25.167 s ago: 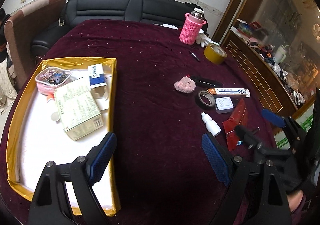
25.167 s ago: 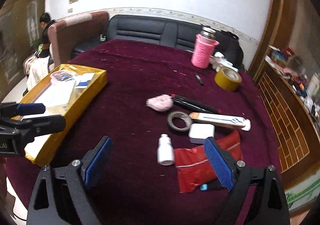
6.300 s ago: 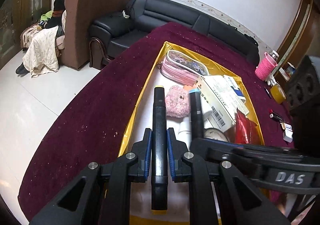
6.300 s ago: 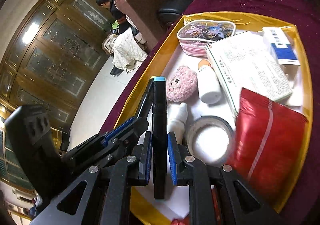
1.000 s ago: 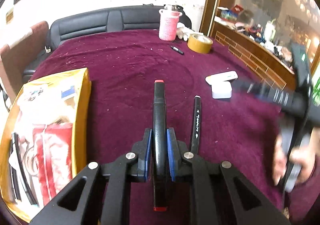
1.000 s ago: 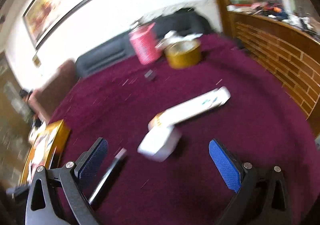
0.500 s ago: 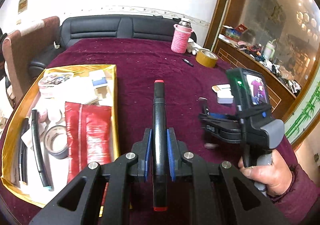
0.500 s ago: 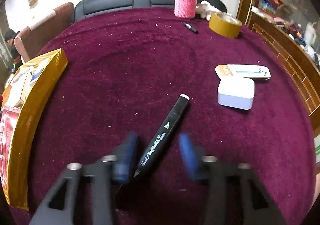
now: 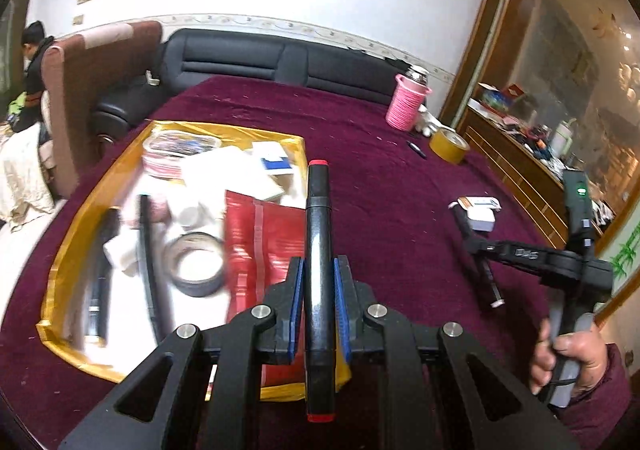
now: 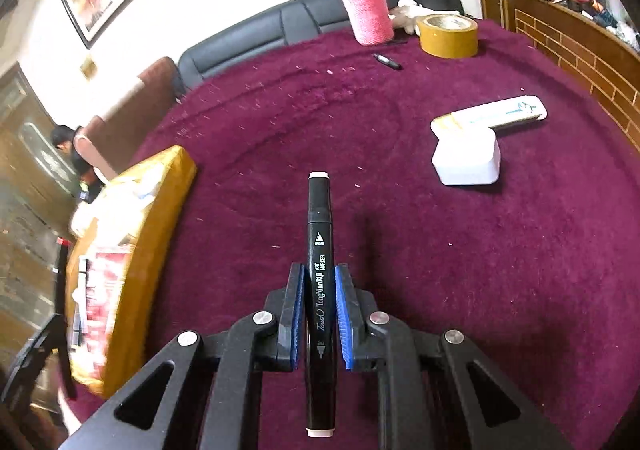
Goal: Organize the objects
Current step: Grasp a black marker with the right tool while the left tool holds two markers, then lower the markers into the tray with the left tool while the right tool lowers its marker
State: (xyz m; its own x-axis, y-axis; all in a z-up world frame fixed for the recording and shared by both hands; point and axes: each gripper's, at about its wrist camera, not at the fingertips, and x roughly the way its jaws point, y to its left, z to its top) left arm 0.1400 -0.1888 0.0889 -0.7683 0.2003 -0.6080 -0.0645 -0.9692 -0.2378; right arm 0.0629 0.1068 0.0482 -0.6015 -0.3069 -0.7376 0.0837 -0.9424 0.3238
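left gripper [image 9: 319, 300] clamps red-capped marker [image 9: 318, 250] lengthwise, over gold tray [image 9: 64, 250] edge, likely for drop-in | right gripper [image 10: 319, 316] grips white-capped marker [image 10: 319, 270] above bench [image 10: 500, 270], likely tray-bound | white box [image 10: 466, 160] left out

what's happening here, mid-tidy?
Yes. The left gripper is clamped on a red-capped marker, held near the gold tray that already contains tape, a red pouch and boxes. The right gripper grips a white-capped marker. A white box and a flat packet remain on the cloth.
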